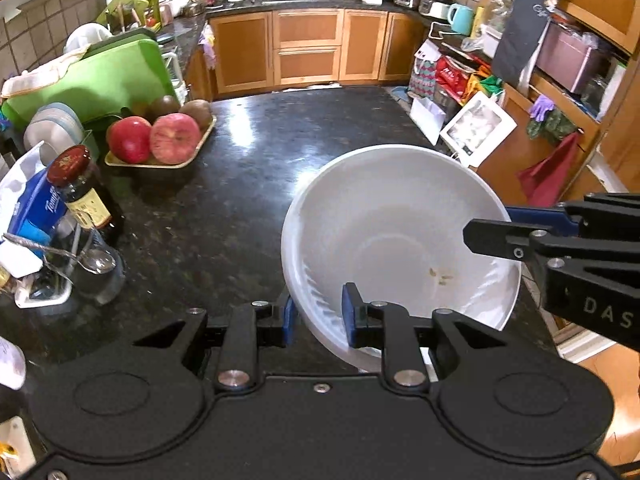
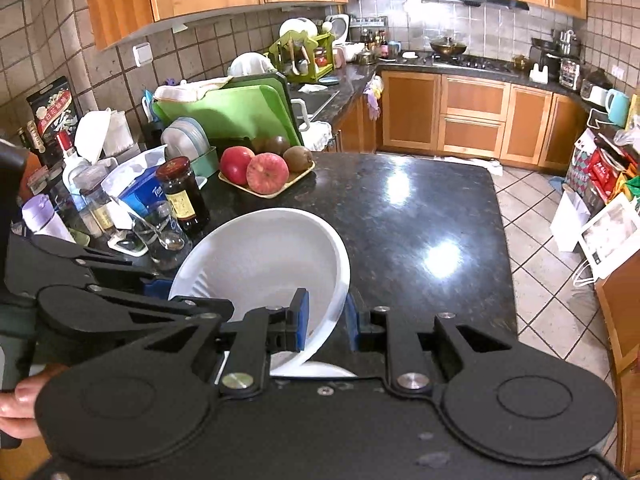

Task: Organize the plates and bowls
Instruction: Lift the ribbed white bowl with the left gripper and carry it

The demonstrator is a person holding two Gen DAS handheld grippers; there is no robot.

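I am holding one big white bowl (image 1: 396, 236) with both grippers, and it is tipping up over the dark worktop (image 1: 224, 200). My left gripper (image 1: 318, 316) is biting the bowl's near rim — one blue pad inside the bowl, one outside, jaws clamped on the thin wall. My right gripper (image 2: 324, 322) is doing the same on the other side of the rim, its jaws pinching the white edge between the blue pads. In the left wrist view I am seeing the right gripper reaching in from the right side, with its black finger over the bowl's rim. A few small brown crumbs are sticking inside the bowl near the bottom. Something white and flat is showing just under the bowl in the right wrist view — I cannot tell what it is. Further back on the worktop a tray of fruit (image 2: 266, 174) is sitting, and a dark jar (image 2: 182, 194) is standing near the bowl's left side.
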